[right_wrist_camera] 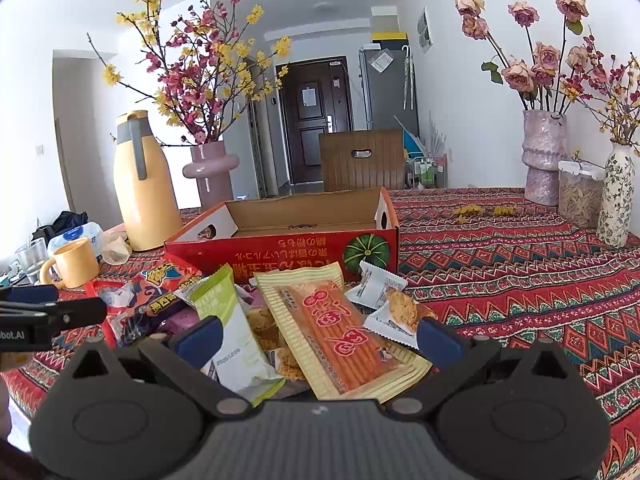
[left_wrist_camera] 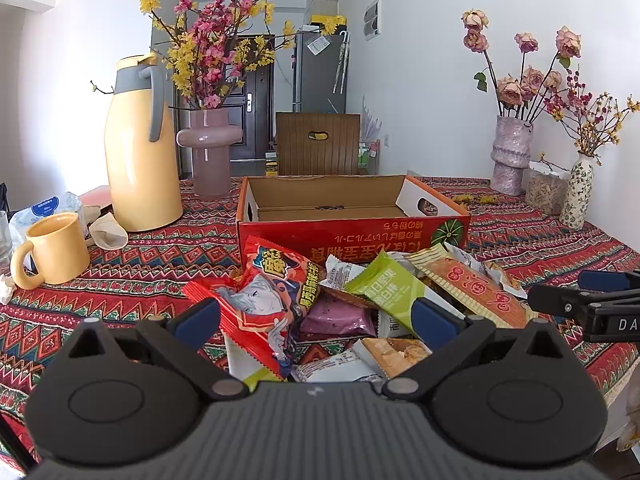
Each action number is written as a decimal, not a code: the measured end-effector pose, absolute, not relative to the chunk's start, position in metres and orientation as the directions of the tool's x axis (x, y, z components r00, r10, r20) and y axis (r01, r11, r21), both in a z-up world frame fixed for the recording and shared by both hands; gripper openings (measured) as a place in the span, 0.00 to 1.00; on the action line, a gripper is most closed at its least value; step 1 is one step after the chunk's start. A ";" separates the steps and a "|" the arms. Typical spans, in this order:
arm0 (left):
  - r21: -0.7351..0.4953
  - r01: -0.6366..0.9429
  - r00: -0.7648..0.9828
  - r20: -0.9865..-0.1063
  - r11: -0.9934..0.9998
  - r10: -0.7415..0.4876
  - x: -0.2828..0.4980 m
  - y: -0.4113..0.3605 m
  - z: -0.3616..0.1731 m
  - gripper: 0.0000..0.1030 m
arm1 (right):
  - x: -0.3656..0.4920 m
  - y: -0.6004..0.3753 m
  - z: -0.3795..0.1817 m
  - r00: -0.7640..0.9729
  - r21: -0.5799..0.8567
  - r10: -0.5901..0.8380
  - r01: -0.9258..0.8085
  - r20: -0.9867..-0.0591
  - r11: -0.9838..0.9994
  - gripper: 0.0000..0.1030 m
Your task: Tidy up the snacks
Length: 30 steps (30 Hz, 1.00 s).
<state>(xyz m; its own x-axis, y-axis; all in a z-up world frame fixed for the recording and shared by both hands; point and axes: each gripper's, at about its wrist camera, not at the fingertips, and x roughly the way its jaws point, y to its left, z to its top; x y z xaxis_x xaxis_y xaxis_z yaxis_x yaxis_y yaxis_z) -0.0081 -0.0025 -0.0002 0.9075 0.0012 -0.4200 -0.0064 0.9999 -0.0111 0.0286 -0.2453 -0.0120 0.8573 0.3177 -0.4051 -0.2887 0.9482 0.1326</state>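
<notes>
green packet (right_wrist_camera: 230, 320): "2025/12/26" | left gripper (right_wrist_camera: 38, 314): "bot.AI" | right gripper (left_wrist_camera: 592, 306): "DA"

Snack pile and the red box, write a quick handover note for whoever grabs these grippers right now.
Left gripper: open, empty, hovering over the snack pile, above the red cartoon packet.
Right gripper: open, empty, over the orange-and-yellow packet and the green bar.
Red box: open, behind the pile on the patterned tablecloth; no snacks visible inside.
Done: nothing packed yet, as far as the views show.
Left: pick up each packet and place it in the box.
</notes>
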 end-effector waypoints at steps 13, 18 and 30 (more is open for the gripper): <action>-0.012 -0.007 0.908 -0.420 1.000 0.001 -0.008 -0.003 0.000 1.00 | 0.029 -0.245 -0.013 0.855 0.133 0.319 -0.290 -0.410 0.948 1.00; -0.016 -0.007 0.908 -0.418 1.000 0.000 -0.009 -0.003 0.001 1.00 | 0.029 -0.245 -0.013 0.855 0.133 0.319 -0.290 -0.410 0.948 1.00; -0.031 -0.008 0.908 -0.420 0.999 -0.006 -0.003 0.000 0.002 1.00 | 0.032 -0.246 -0.018 0.848 0.141 0.319 -0.286 -0.423 0.948 1.00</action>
